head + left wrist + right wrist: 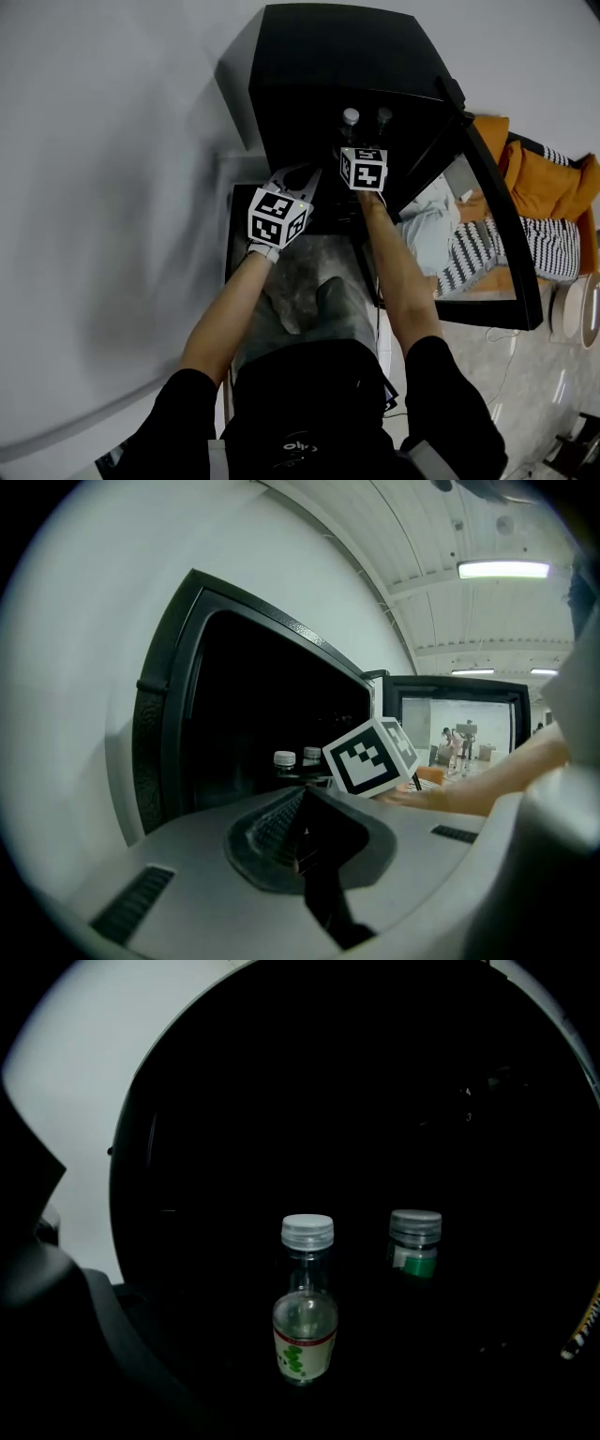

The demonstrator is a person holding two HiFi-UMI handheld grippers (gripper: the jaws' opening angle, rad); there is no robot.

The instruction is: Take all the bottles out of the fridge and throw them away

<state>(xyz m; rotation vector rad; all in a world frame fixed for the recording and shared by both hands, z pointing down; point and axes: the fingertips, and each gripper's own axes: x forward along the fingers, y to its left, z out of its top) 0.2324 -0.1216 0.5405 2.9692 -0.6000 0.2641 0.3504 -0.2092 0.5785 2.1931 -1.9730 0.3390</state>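
Right gripper (361, 148): jaws spread, nothing between them, aimed into the fridge (309, 56). Green-labelled bottle (306, 1302) stands upright dead ahead, near the fridge's front edge. Second bottle (414, 1241) is behind it, to the right. Left gripper (298, 178) is pressed together and sits farther from both.

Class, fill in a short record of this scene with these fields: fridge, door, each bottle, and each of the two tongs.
fridge: black, dark inside
door: swung open to the right in the head view
clear bottle: upright inside, white cap, label with green print
green-labelled bottle: upright inside, capped, to the right of the clear one in the right gripper view
right tongs: open, empty, aimed at the two bottles
left tongs: shut, empty, outside the fridge opening
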